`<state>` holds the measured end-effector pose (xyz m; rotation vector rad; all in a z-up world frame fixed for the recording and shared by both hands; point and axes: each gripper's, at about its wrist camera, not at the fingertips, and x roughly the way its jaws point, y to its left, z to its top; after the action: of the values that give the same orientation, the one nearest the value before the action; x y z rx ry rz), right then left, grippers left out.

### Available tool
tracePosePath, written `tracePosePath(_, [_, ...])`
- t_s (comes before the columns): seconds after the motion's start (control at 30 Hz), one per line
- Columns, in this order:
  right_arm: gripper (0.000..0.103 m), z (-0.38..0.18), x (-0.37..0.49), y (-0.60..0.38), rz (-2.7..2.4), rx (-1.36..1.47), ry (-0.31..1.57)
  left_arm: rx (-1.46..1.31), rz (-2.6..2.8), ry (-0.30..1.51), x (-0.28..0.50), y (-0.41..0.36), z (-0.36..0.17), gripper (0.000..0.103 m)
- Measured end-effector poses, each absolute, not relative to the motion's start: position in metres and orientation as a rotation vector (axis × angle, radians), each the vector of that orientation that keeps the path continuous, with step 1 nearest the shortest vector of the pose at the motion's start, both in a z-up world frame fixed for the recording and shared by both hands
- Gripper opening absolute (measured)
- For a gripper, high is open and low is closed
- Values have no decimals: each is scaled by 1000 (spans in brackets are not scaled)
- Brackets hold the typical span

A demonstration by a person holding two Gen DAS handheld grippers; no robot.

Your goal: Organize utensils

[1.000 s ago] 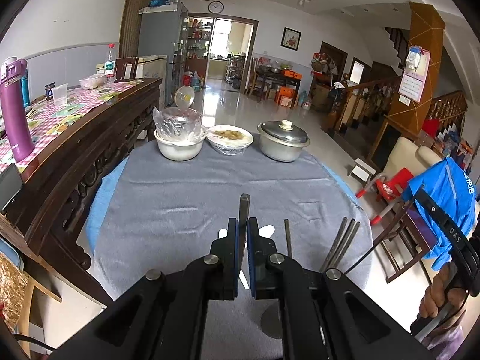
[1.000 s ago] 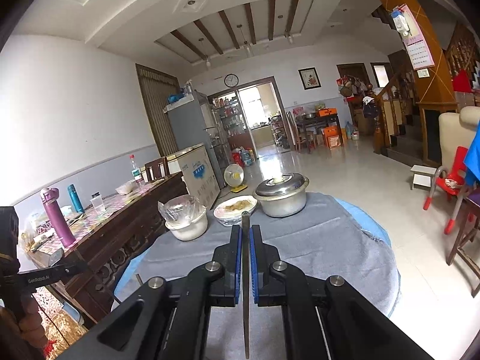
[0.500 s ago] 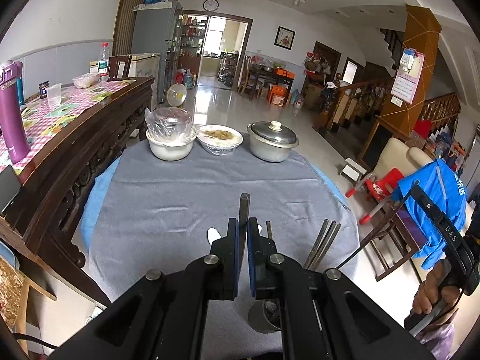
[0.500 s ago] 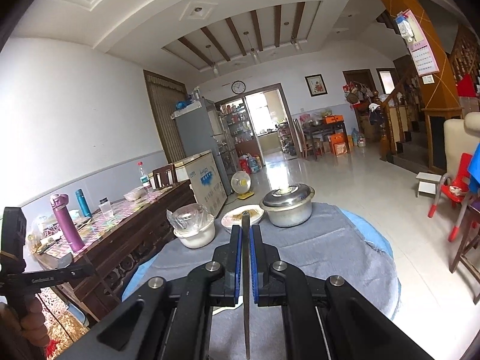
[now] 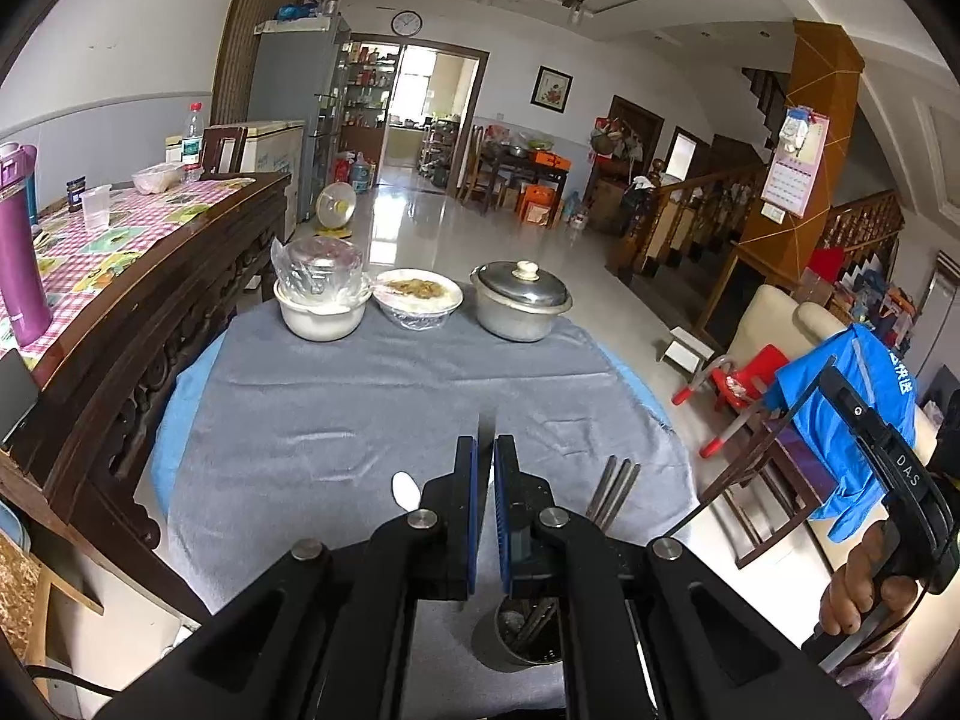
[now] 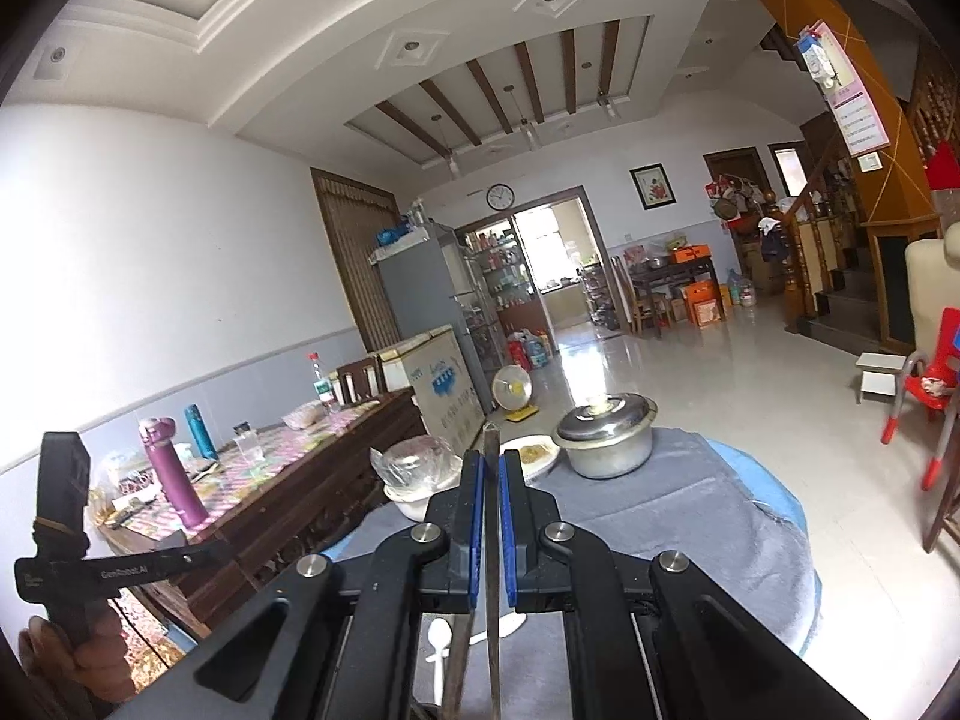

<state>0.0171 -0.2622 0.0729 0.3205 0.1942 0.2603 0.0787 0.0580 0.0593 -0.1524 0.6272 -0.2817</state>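
Here the right hand-held gripper is closed on a thin metal chopstick, gripped partway along so the stick runs up past the pads and down below them toward the counter. The left hand-held gripper stands with its pads nearly together; a thin dark edge shows above the gap, but whether it holds anything I cannot tell. A stick like this looks stiff, light and slick, so it would likely pivot or slide in a loose pinch; a firm hold near the middle seems the safest. Just under the left gripper, at the near edge of the grey cloth, sits a small metal cup with several dark sticks already standing in it, probably the place for the rest. More metal chopsticks lie loose on the cloth to the right, and a white plastic spoon lies to the left. At the far edge stand a white bowl under plastic wrap, a wrapped dish of food and a lidded steel pot.
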Motion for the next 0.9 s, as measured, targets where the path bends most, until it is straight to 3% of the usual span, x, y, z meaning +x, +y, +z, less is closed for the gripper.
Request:
tracePosePath(0.33, [6, 78, 13, -254, 322, 347, 178, -140, -284, 588, 74, 57, 65, 5])
tracePosePath(0.9, [6, 57, 32, -242, 383, 388, 251, -313, 127, 865, 126, 178, -35, 5])
